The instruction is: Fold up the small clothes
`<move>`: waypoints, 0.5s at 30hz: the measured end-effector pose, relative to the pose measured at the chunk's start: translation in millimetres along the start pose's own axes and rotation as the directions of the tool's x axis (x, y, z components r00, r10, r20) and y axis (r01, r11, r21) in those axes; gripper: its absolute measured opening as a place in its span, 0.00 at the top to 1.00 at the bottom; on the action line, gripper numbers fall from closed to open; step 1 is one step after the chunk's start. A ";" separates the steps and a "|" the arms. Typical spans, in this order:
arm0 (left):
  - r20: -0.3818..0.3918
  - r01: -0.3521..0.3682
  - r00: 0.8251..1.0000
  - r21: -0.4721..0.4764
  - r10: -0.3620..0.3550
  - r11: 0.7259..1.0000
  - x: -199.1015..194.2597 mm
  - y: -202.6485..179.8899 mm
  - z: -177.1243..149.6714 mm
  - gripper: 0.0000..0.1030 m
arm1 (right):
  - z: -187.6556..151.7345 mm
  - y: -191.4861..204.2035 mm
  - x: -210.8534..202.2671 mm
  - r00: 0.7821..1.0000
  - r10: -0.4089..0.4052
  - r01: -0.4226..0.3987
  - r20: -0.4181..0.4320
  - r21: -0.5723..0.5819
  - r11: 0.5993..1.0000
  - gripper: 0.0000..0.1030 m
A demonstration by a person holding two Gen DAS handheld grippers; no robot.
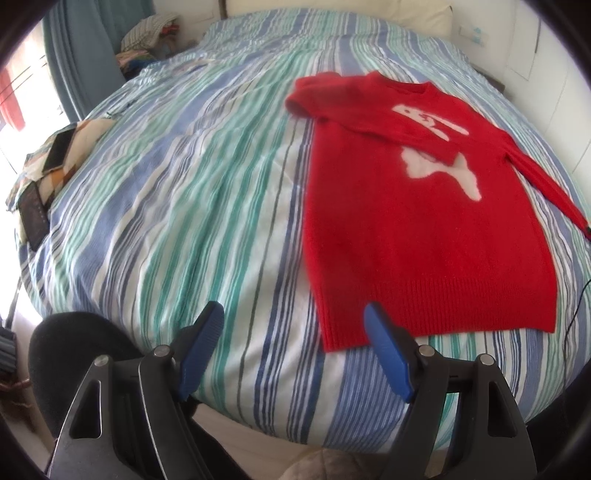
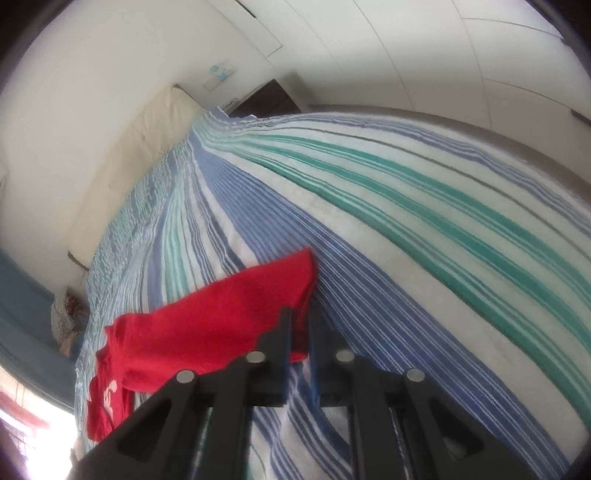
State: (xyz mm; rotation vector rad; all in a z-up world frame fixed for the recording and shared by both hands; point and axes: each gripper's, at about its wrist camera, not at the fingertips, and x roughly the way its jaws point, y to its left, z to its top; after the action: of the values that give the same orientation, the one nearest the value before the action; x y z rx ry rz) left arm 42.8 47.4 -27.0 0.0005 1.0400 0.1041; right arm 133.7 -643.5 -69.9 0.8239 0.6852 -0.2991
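A red sweater (image 1: 417, 221) with a white figure on its chest lies flat on the striped bedspread (image 1: 177, 206). Its left sleeve is folded across the chest; its right sleeve stretches out to the right. My left gripper (image 1: 295, 325) is open and empty, hovering near the bed's front edge by the sweater's bottom left hem. In the right wrist view my right gripper (image 2: 300, 325) is shut on the red sleeve (image 2: 229, 317) and holds it lifted above the bedspread (image 2: 424, 236).
Two dark phones or tablets (image 1: 57, 151) lie on a patterned cloth at the bed's left edge. Folded clothes (image 1: 147, 31) are piled at the far left corner. A cream headboard (image 2: 122, 162) and white walls border the bed. A dark cable (image 1: 572, 321) runs down the right side.
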 end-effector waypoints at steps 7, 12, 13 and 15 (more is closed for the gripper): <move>0.012 -0.009 1.000 0.021 0.009 1.000 -4.2 -2.7 -1.6 0.22 | -3.5 -5.8 4.7 0.994 0.098 -0.096 -0.039 0.049 0.994 0.71; 0.001 -0.018 1.000 0.020 0.018 1.000 -0.7 -2.7 1.8 0.22 | -6.9 16.1 13.4 0.997 0.002 -0.009 -0.072 -0.096 0.995 0.96; 0.006 -0.016 1.000 0.021 0.016 1.000 -1.8 -3.1 4.0 0.22 | -8.4 18.4 13.0 0.997 -0.035 0.028 -0.063 -0.117 0.993 0.97; 0.031 -0.021 0.999 0.030 0.020 0.999 -7.1 -4.2 9.5 0.22 | -10.7 20.8 10.5 0.995 -0.089 0.083 -0.038 -0.136 0.987 0.97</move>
State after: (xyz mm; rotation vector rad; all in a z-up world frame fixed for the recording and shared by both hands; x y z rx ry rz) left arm 47.8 43.0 -16.2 0.0397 1.0110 0.1068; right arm 147.1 -621.7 -70.1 0.6753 0.7754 -0.3098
